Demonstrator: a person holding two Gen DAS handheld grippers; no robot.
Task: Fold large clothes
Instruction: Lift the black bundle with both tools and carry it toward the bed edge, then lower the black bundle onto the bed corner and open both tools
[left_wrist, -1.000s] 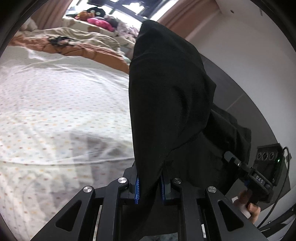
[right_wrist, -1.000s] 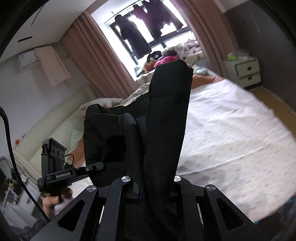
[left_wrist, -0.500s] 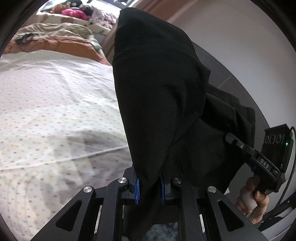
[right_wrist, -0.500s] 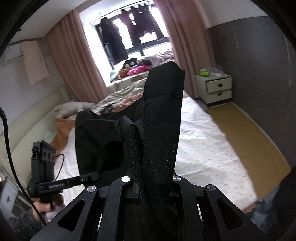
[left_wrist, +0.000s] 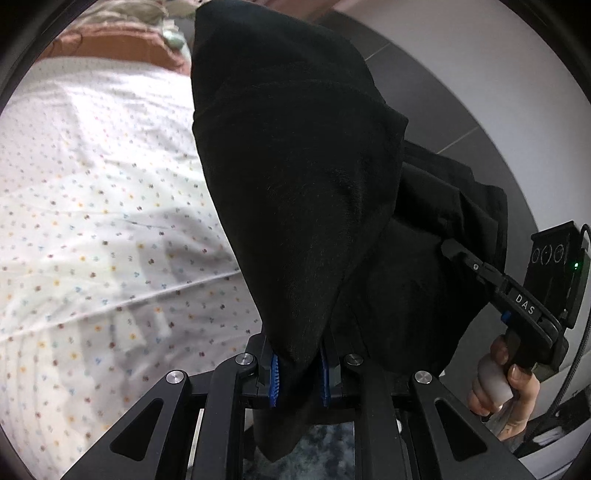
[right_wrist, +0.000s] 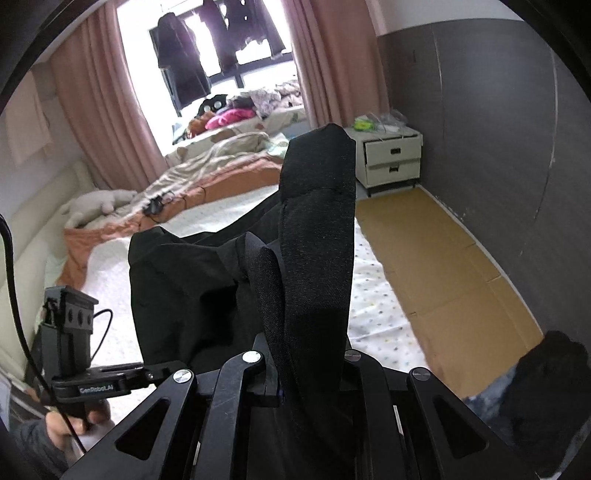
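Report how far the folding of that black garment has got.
Done: the black garment is picked up; the left tool and the right tool are each shut on a part of it. In hand: it hangs bunched between them, above the dotted bedsheet, not laid out. Left: spreading it flat on the bed and making every fold; no neat fold shows yet.

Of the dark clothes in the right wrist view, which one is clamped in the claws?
The black garment in front, pinched by the right claw and the left claw. The other dark clothes hang at the window.
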